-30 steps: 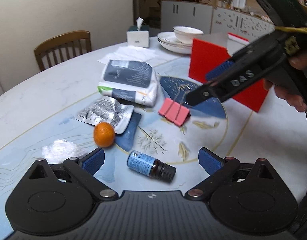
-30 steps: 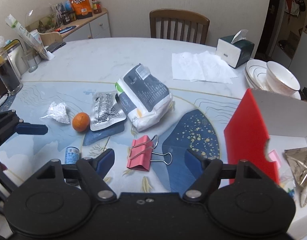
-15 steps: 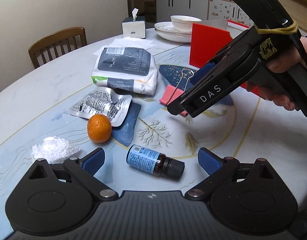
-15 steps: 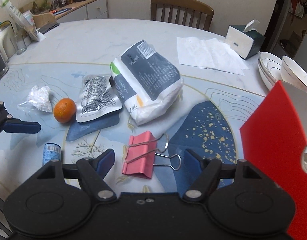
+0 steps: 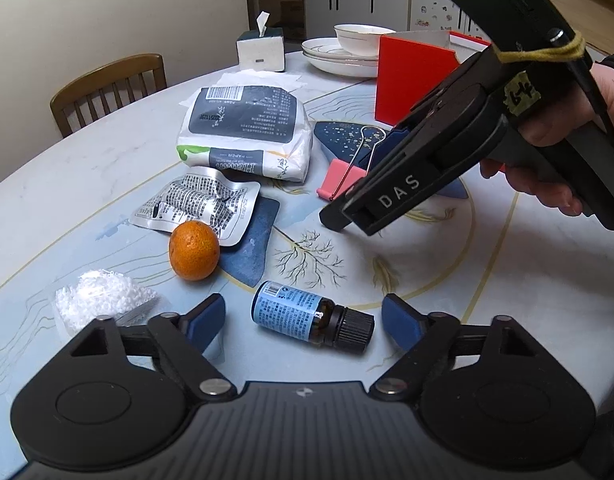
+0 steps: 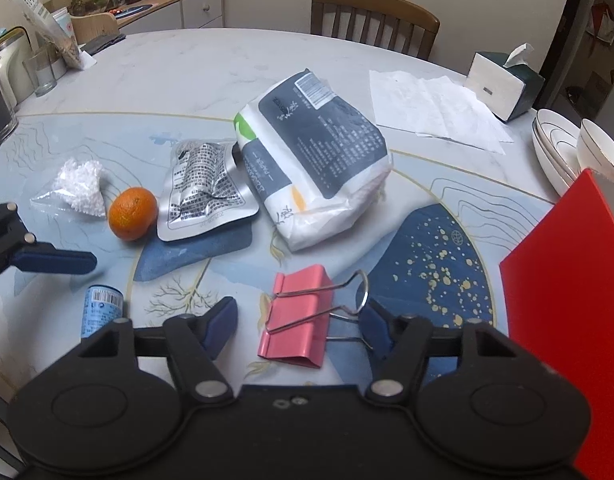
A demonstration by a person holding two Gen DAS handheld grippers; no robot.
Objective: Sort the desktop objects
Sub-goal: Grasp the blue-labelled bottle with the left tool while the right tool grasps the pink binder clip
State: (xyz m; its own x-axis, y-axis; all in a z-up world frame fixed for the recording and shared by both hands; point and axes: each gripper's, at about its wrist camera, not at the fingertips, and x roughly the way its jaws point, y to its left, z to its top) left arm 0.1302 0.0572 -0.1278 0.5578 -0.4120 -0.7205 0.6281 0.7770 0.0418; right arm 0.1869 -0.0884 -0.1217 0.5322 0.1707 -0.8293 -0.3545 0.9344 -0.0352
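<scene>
Two grippers worked low over the round marble-patterned bench (image 6: 211, 80), both with jaws closing. Between the blue pads of the left gripper (image 5: 303, 318) lay a small brown glass bottle with a blue label and black cap (image 5: 307, 317), on its side with the cap toward the right pad; gaps showed on both sides, so the pads were not yet pressing on it. Just ahead and to the left of this gripper sat a small round orange fruit (image 5: 194, 250), touching a crinkled silver foil packet (image 5: 199, 206), and a clear bag of white beads (image 5: 101, 300) lay just beside the left finger. Farther ahead rested a white and grey plastic pack of paper tissues (image 5: 245, 132).

Between the pads of the right gripper (image 6: 297, 326) lay a pink metal binder clip with wire handles (image 6: 297, 316), its handles pointing toward the right pad, which stood at the wire loops; the left pad was apart from the clip body. Whether the right pad touched the wire I could not tell. To this gripper's right stood a red box wall (image 6: 563, 320). A person's hand (image 5: 555, 120) held this gripper's handle in the left wrist view
</scene>
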